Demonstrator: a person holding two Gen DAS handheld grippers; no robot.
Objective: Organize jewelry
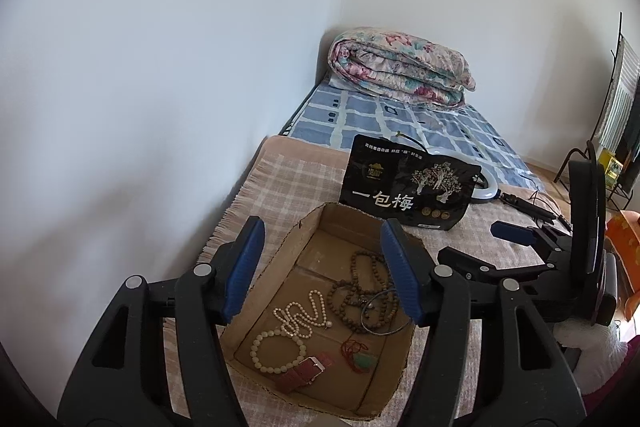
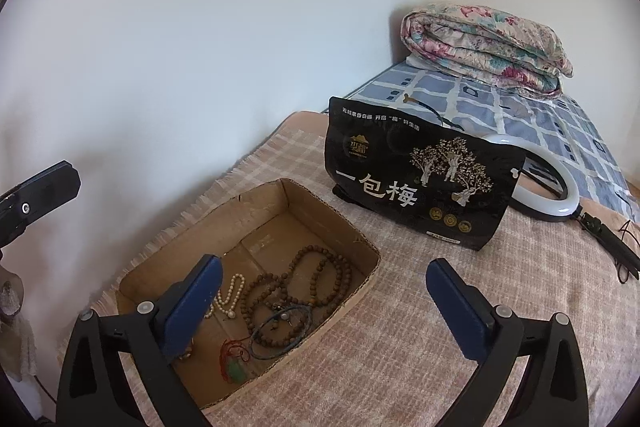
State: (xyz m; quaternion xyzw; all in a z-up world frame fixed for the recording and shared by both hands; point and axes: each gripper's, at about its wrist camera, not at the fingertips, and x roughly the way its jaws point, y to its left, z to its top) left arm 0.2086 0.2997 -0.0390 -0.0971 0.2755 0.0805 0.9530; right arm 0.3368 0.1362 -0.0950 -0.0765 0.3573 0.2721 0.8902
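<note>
A shallow cardboard box (image 1: 296, 239) (image 2: 344, 239) sits on a pink plaid blanket. In it lie a brown wooden bead necklace (image 1: 362, 287) (image 2: 316, 279), a white pearl necklace (image 1: 304, 313) (image 2: 232, 293), a cream bead bracelet (image 1: 276, 351), a red watch strap (image 1: 304, 371), a red cord with a green pendant (image 1: 360, 357) (image 2: 236, 367) and a thin dark cord bracelet (image 1: 384, 319) (image 2: 280, 327). My left gripper (image 1: 322, 273) is open and empty above the box. My right gripper (image 2: 324, 303) is open and empty at the box's right edge; it also shows in the left wrist view (image 1: 516, 231).
A black snack bag (image 1: 408, 183) (image 2: 424, 183) stands behind the box. A ring light on a stand (image 2: 560, 195) lies behind the bag. A folded floral quilt (image 1: 400, 67) (image 2: 484, 43) rests on the blue checked mattress. A white wall runs along the left.
</note>
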